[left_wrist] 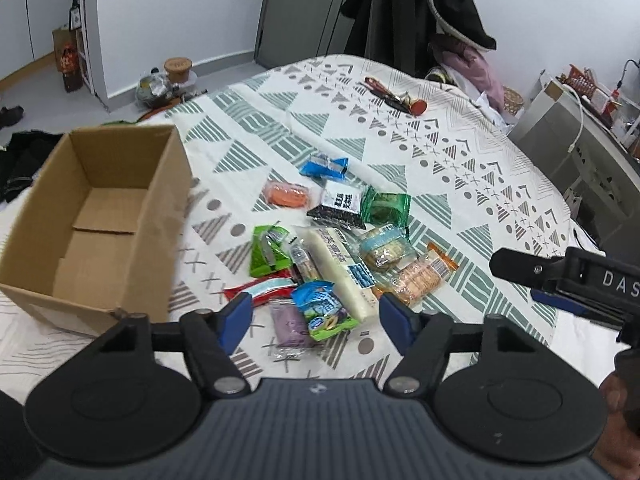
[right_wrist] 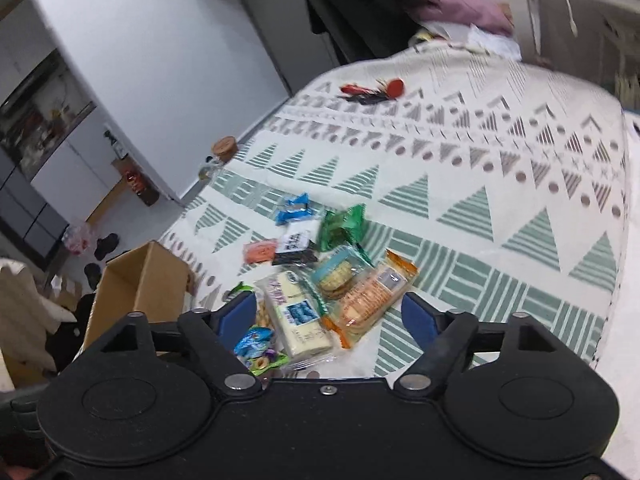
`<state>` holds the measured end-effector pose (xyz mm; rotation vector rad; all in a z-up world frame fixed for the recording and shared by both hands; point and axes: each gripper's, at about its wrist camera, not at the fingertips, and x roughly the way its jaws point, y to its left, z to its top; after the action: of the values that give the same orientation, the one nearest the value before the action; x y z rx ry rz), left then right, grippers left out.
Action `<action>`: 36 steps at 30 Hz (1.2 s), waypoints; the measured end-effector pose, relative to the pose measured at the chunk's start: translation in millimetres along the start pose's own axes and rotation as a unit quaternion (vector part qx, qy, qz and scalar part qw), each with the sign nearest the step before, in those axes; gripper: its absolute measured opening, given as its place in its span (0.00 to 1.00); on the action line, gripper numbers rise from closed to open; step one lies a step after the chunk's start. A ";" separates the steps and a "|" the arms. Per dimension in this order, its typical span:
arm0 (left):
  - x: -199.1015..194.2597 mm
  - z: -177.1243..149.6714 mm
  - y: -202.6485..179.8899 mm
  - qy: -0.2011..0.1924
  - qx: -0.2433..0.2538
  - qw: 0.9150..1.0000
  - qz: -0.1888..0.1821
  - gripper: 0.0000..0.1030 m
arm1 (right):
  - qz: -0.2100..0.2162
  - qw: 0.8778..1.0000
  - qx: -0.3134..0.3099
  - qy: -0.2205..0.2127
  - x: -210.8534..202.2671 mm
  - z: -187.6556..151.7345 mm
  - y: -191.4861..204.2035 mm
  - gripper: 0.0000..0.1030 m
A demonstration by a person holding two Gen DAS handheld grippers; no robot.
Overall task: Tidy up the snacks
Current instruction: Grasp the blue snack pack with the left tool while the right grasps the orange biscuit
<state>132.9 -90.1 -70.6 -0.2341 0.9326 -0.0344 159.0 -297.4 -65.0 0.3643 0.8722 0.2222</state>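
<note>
Several wrapped snacks lie in a heap on the patterned cloth: a white bar pack (left_wrist: 343,271) (right_wrist: 298,318), an orange cracker pack (left_wrist: 418,278) (right_wrist: 370,298), a green-blue packet (left_wrist: 325,312), a purple one (left_wrist: 289,326). An open cardboard box (left_wrist: 92,224) (right_wrist: 138,290) stands left of the heap with nothing inside. My left gripper (left_wrist: 316,318) hangs open just above the near packets. My right gripper (right_wrist: 330,316) is open above the white bar and crackers; it also shows at the right edge in the left wrist view (left_wrist: 568,276).
The bed's cloth (left_wrist: 400,152) stretches away beyond the snacks. Red-handled items (left_wrist: 394,94) (right_wrist: 372,90) lie at its far end. Dark clothing (left_wrist: 416,8) hangs behind. A counter (left_wrist: 580,120) stands right; jars and bags sit on the floor (left_wrist: 168,80) to the left.
</note>
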 end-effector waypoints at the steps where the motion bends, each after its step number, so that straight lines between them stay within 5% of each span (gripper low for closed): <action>1: 5.2 0.5 -0.9 0.003 -0.003 1.000 0.000 0.65 | 0.001 1.000 0.010 0.006 4.0 0.5 -4.1 0.71; 10: 56.8 1.6 -4.9 0.037 -0.025 0.999 0.007 0.64 | 0.008 0.998 0.046 0.031 32.8 4.9 -20.9 0.66; 21: 104.8 -1.4 5.3 0.077 -0.048 0.996 -0.008 0.32 | -0.013 0.996 0.064 0.068 76.0 11.4 -29.2 0.65; 36: 100.7 23.8 14.0 0.050 -0.047 0.998 -0.005 0.30 | -0.085 0.991 0.056 0.090 127.2 20.0 -18.2 0.62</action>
<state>211.1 -85.2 -139.7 -0.3272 1.0332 -0.0114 255.0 -275.8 -150.1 0.3762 1.0907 0.0493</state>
